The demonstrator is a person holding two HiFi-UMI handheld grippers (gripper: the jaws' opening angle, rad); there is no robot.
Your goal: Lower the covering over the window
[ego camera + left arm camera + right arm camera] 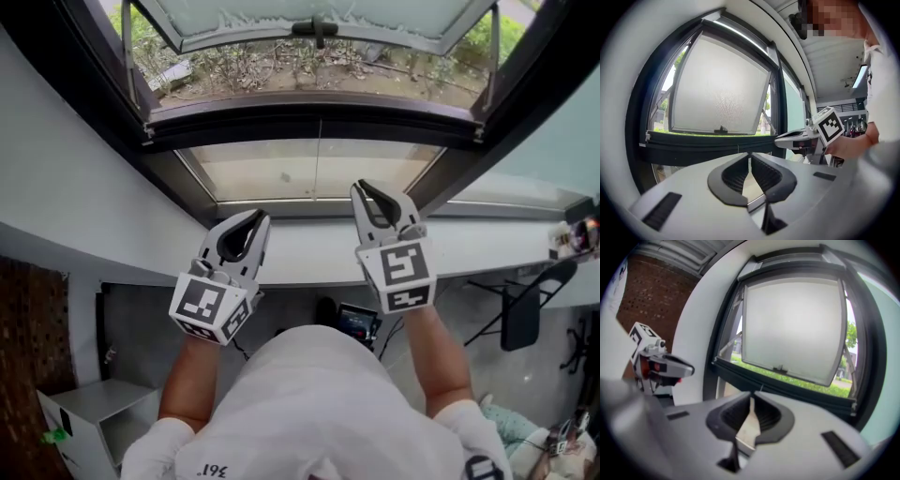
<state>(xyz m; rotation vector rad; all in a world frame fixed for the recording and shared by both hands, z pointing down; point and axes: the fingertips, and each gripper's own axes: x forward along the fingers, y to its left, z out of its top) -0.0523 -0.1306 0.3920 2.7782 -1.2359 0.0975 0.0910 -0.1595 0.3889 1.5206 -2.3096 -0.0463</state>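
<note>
Cord (318, 159), thin, hangs straight down the window (253, 169), up ahead between left claw (258, 217) and right claw (359, 186), nearer the right. Both claws are pinched shut, empty.

A long white sill (309, 251) ran from left to right under the window (314, 173). At its far right end sat a small cluster of coloured bits (579, 234), too small to make out. Below the sill's front edge lay the grey floor (150, 319). A white cabinet (89, 408) stood on it over by the left wall, and a black chair (520, 328) stood towards the right. Near the middle, close under the sill, sat a small dark device with a lit screen (358, 322).
</note>
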